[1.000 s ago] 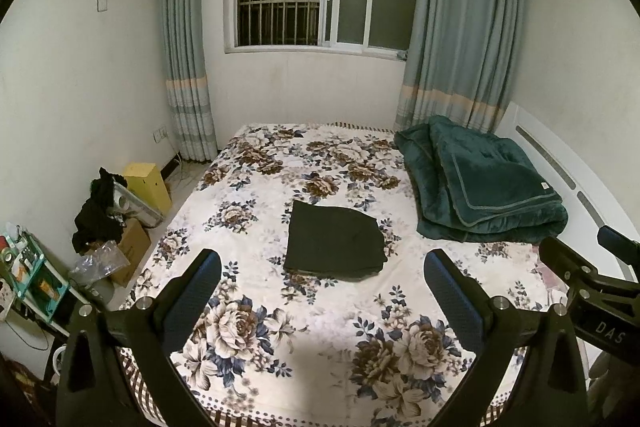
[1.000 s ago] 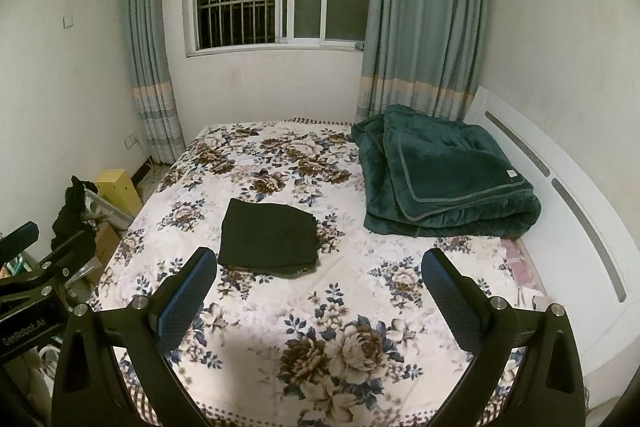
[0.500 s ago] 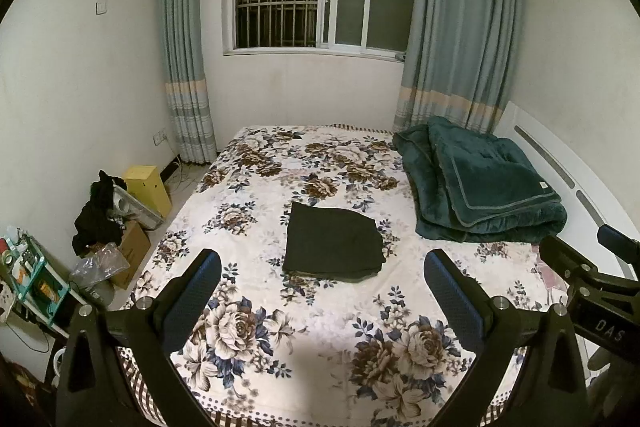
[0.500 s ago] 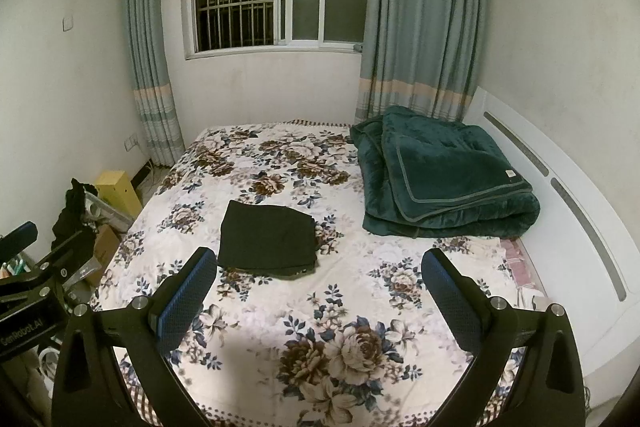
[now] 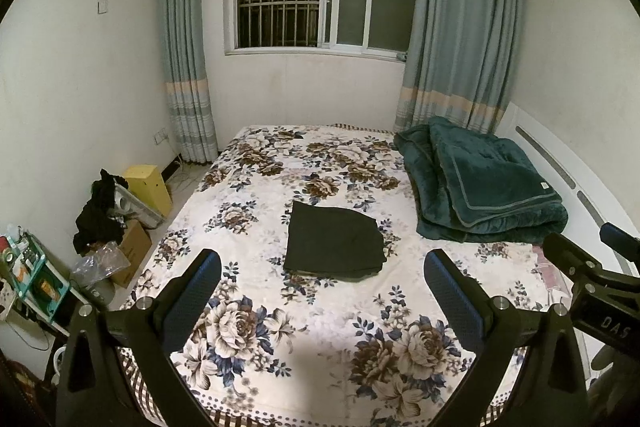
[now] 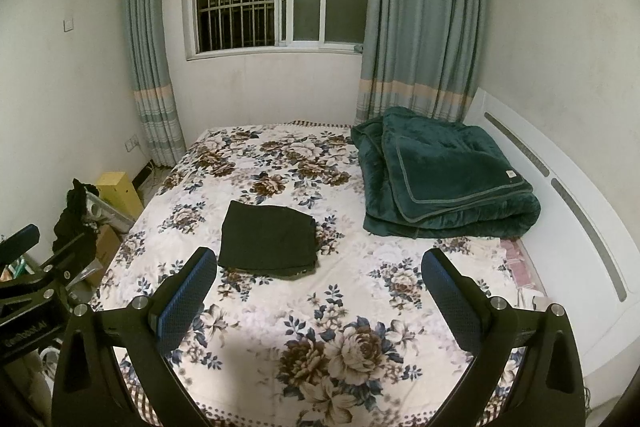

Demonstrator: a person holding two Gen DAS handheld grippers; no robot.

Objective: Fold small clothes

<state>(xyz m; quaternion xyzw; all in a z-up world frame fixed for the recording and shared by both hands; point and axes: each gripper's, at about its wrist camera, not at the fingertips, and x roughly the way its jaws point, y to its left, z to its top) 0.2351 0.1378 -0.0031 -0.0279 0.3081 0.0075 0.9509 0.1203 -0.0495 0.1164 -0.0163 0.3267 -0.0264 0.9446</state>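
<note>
A dark green folded garment (image 5: 334, 239) lies flat in a neat rectangle on the floral bedspread (image 5: 304, 311), near the bed's middle; it also shows in the right wrist view (image 6: 267, 241). My left gripper (image 5: 323, 277) is open and empty, held back above the bed's near end, apart from the garment. My right gripper (image 6: 319, 273) is open and empty too, held level with it to the right. Each gripper's body shows at the edge of the other's view.
A folded teal blanket (image 5: 482, 183) lies at the bed's right by the white headboard (image 6: 560, 195). Left of the bed stand a yellow box (image 5: 149, 183), cardboard boxes with dark clothes (image 5: 100, 213) and a small shelf (image 5: 34, 275). Window and curtains stand behind.
Both grippers have drawn back and risen slightly from the bed; the view has widened a little. The folded garment has not moved. Both stay open.
</note>
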